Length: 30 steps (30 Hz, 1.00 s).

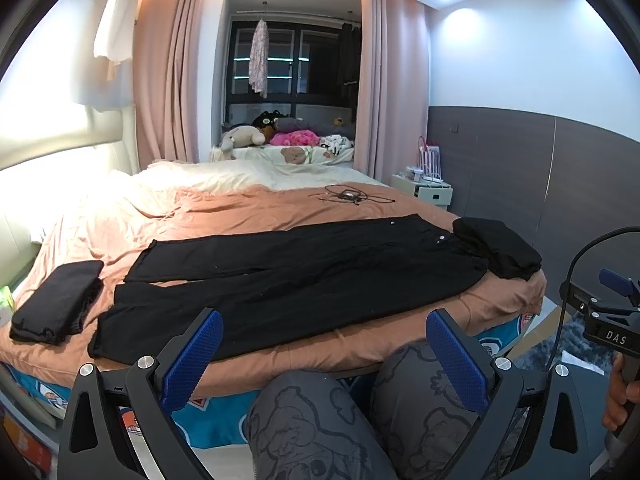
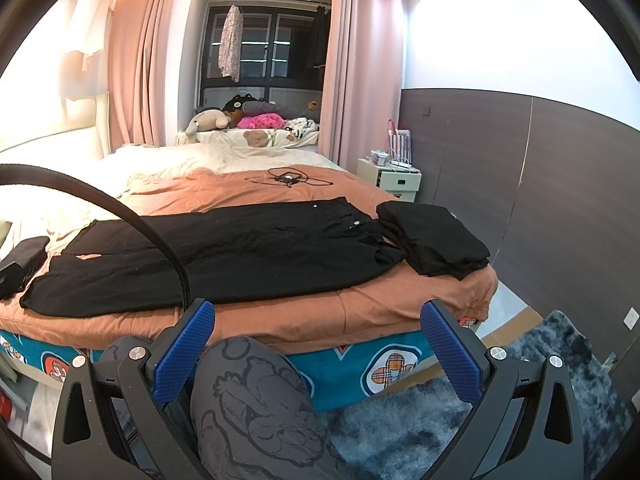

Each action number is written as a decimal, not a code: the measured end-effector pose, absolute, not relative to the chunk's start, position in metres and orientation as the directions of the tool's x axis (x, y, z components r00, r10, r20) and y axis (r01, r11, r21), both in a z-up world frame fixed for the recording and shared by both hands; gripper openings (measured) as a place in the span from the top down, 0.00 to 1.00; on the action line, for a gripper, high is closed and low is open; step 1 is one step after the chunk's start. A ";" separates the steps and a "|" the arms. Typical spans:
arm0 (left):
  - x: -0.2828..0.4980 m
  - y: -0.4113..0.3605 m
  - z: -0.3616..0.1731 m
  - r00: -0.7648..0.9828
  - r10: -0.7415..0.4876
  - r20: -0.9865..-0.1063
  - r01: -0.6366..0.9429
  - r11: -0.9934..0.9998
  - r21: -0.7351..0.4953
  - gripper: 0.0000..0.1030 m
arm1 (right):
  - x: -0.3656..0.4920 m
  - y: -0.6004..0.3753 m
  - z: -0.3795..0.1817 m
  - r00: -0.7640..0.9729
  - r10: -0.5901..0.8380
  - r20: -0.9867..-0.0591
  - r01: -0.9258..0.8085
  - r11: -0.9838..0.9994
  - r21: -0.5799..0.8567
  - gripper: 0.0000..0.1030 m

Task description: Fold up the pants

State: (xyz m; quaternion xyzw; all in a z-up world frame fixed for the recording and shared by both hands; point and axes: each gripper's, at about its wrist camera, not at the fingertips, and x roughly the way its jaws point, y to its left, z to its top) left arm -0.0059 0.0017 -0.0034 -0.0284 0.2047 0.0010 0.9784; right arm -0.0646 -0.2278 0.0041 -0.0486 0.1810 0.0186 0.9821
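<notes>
Black pants [image 1: 304, 276] lie flat and unfolded across the orange bedspread [image 1: 240, 208], waist to the right, leg ends to the left; they also show in the right wrist view [image 2: 224, 256]. My left gripper [image 1: 324, 344] is open and empty, held back from the bed's near edge above the person's knees. My right gripper [image 2: 316, 336] is open and empty, also short of the bed edge. The right gripper's body [image 1: 608, 320] shows at the right of the left wrist view.
A folded black garment [image 1: 56, 308] lies at the bed's left end and a stack of folded black clothes [image 2: 432, 240] at the right end by the waistband. A device with cables [image 2: 288, 178] lies mid-bed. A white nightstand [image 2: 396, 180] and grey rug [image 2: 480, 400] are right.
</notes>
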 end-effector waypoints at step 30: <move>-0.012 0.000 -0.001 0.922 -0.002 -0.387 -0.020 0.998 -0.051 0.00 | -0.064 -0.227 -0.002 0.936 0.020 -0.352 -0.055 0.994 -0.091 0.00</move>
